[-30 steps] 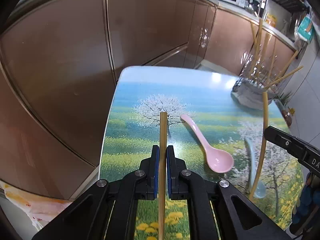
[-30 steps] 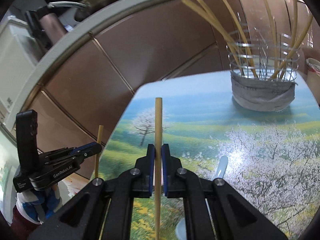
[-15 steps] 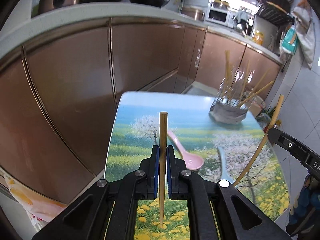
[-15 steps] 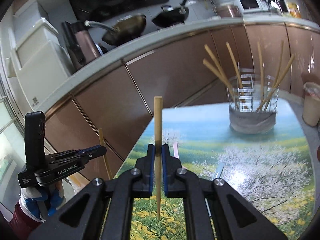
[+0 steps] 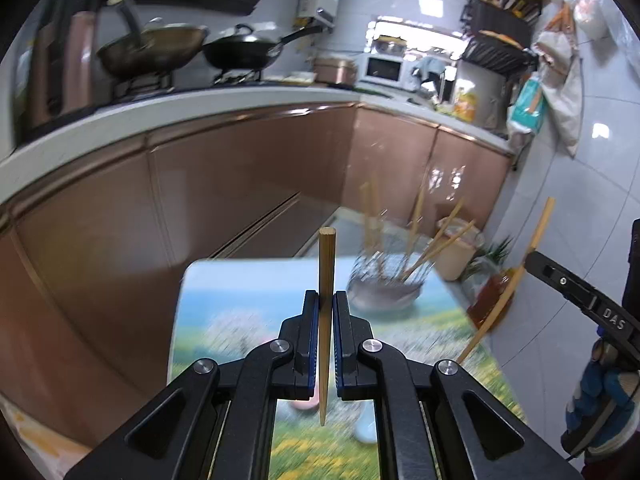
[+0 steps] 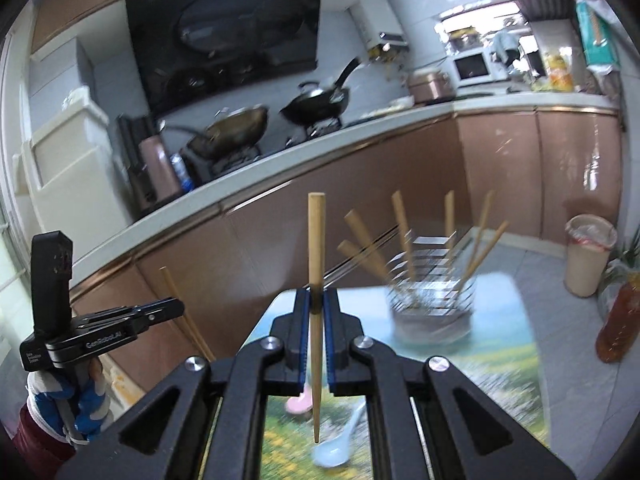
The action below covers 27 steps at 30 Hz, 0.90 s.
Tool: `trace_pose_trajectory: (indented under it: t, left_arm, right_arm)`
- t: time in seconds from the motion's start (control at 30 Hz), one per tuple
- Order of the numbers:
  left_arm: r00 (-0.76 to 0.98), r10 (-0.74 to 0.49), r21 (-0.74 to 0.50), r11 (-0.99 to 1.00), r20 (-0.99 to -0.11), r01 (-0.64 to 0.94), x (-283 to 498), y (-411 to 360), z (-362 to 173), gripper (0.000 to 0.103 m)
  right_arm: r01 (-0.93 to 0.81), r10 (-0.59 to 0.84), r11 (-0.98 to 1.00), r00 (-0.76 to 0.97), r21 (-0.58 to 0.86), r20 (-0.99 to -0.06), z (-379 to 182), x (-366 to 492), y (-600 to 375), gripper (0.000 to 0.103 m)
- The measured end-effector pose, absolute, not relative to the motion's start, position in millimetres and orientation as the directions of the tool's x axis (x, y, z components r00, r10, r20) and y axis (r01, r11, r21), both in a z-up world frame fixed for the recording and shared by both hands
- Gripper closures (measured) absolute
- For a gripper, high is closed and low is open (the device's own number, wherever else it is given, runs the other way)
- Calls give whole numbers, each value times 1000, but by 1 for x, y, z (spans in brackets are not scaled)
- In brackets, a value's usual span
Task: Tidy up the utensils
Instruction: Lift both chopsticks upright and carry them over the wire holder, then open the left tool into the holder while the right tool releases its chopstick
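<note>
1. The table (image 6: 516,364), printed with a meadow and blossoming trees, is the landmark; it stands in front of the brown kitchen cabinets (image 5: 248,184), and both grippers are held above its near end.
2. The wire holder (image 6: 434,300) stands on the table's far part, blurred in both views, with several bamboo chopsticks leaning out of it at different angles.
3. The left gripper (image 5: 327,308) has its jaws closed tight on one bamboo chopstick (image 5: 326,264). The blue pads press its middle from both sides. The stick stands upright, blunt end up and tapered tip hanging free above the table's near end.
4. The right gripper (image 6: 316,304) is likewise clamped hard on a second chopstick (image 6: 316,240), also upright, thick end up, its thin tip clear of the tabletop.
5. In the left wrist view, the right gripper shows off the table's right edge with its chopstick slanting; a blue-and-white gloved hand (image 5: 600,408) holds it.
6. A pale blue spoon (image 6: 334,446) lies on the table's near part, bowl toward the camera, just below the right chopstick's tip.
7. A pink spoon (image 6: 299,402) lies just beside the blue one, to its left, mostly hidden behind the gripper.
</note>
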<state>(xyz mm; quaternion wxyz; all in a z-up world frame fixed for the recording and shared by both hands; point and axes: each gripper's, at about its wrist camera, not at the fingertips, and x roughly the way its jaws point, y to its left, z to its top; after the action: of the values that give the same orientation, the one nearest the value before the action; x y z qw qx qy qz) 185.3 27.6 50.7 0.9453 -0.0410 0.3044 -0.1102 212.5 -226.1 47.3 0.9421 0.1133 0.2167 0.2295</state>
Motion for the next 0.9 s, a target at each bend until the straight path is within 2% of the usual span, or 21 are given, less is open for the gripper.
trace_pose_trajectory:
  t: [0.27,0.47,0.6,0.9]
  left_arm:
    - [815,-338,-183,941,-471,285,257,-20,103,97]
    - [839,-363,-174,932,-405,319,314,-59,125,97]
    - [842,-355,-166,935,-405,315,348,-81,112,97]
    - [844,-310,-133,951,-439,280,415,-111,49,96]
  right_arm:
    - [-332,410,900,864,284,-292,91,269,-273,97]
    - [-317,377,915,893,251,-247,109,321,-284,97]
    - [-293,340,934,905,206,-255,95,356,-278,97]
    - [-267,304,951,901,156,-310,36,416,-262,97]
